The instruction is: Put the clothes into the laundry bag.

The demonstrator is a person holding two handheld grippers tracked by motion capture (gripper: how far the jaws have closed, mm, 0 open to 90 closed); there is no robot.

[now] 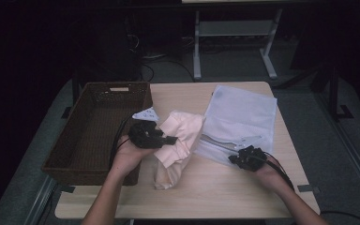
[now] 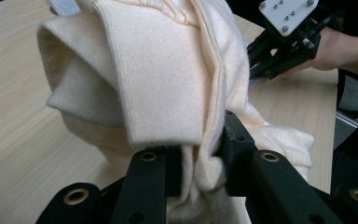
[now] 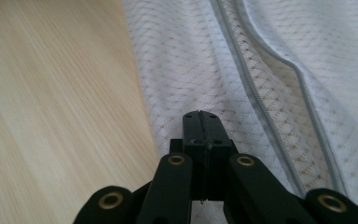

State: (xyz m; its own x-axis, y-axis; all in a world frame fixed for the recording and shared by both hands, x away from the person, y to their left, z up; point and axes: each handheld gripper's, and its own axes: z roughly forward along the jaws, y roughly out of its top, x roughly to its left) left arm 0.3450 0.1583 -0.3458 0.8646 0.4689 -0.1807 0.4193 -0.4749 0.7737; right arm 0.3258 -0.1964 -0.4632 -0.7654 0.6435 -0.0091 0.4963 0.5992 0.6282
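Observation:
A cream knitted sweater [image 1: 180, 136] lies bunched in the middle of the wooden table [image 1: 215, 192]. My left gripper [image 1: 171, 139] is shut on a fold of it, and the left gripper view has the knit [image 2: 168, 70] squeezed between the black jaws [image 2: 200, 158]. To the right lies a white mesh laundry bag [image 1: 243, 112] with a grey zipper [image 3: 256, 98]. My right gripper [image 1: 234, 158] sits at the bag's near left corner with its jaws pressed together [image 3: 200, 116] over the mesh [image 3: 261, 56]. I see no fabric between them. The right gripper [image 2: 256, 58] also appears beyond the sweater.
A dark brown wicker basket [image 1: 117, 85] stands at the table's left side, right beside my left hand. The near strip of table in front of the sweater is bare wood. A metal desk frame [image 1: 197, 42] stands on the floor behind the table.

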